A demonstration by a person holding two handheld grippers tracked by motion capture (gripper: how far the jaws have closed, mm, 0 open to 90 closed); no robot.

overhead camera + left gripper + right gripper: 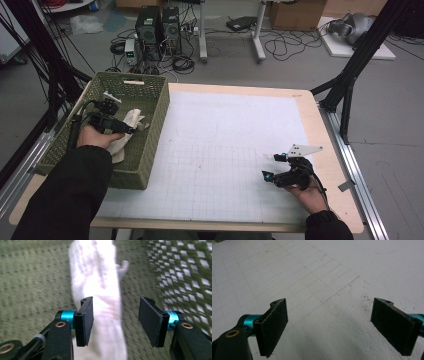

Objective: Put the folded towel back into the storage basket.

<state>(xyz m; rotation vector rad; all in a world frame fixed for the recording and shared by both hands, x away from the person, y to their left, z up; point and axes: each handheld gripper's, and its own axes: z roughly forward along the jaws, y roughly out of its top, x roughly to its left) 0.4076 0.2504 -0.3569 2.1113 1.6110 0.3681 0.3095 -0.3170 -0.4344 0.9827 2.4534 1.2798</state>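
the white cloth [100,290] is blurred and cut off at both edges.

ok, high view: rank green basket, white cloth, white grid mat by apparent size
1. white grid mat
2. green basket
3. white cloth, partly hidden by the left gripper, but clearly the smallest.

high view: above near table edge, facing forward and down
left gripper view: close over basket [30,272] floor
right gripper view: close over white mat [332,270], shared with high view
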